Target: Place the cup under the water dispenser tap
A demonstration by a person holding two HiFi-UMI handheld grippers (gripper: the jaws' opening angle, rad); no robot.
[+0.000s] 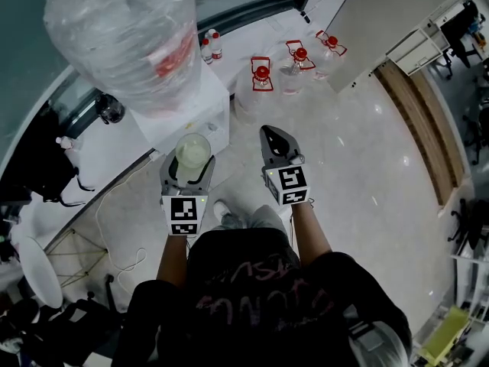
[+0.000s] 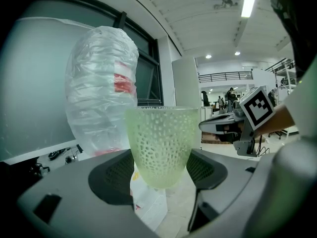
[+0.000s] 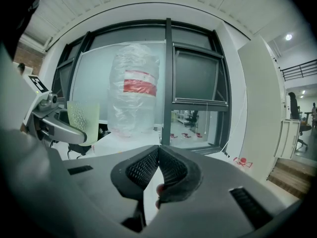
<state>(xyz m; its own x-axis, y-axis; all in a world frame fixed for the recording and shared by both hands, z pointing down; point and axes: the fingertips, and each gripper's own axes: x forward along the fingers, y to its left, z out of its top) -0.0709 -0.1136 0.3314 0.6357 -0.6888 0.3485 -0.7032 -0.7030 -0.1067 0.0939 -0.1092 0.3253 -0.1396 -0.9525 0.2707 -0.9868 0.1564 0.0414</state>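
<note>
We are holding both forearms out ahead of us, side by side, each gripper pointing forward and tipping slightly down. The left gripper [image 1: 191,168] is clamping its widely spread jaws on the pale green cup [image 1: 192,151], keeping it upright. The right gripper [image 1: 273,134], at three o'clock of it, is pressing its pads together on nothing. The water dispenser [image 1: 200,107], bearing a plastic-wrapped bottle [image 1: 122,33], is standing near the cup at eleven o'clock.
</note>
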